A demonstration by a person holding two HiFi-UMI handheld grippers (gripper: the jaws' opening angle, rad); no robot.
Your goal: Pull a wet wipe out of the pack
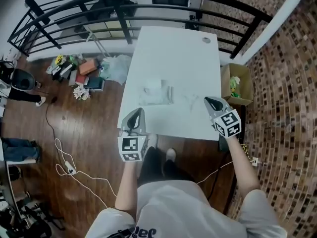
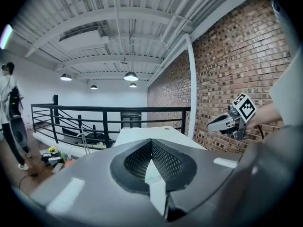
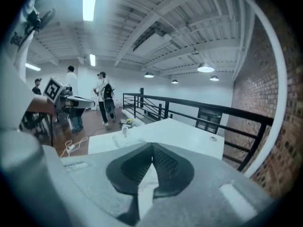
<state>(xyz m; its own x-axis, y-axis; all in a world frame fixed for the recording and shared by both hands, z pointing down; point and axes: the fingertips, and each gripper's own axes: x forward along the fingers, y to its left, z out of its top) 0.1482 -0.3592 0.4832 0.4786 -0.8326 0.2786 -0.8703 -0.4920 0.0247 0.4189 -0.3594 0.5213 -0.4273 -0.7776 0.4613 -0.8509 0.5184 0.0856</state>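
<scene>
The wet wipe pack lies flat near the middle of the white table, and a white wipe stands up from its far end. In the right gripper view the pack shows small, just past the jaws. My left gripper hovers over the table's near left corner, its jaws shut and empty. Over the near right edge my right gripper is also shut on nothing. Both stand short of the pack, one on either side of it.
A cardboard box with a toy stands right of the table. Bags and flowers clutter the floor to the left, and a cable trails there. A black railing runs behind. People stand far off.
</scene>
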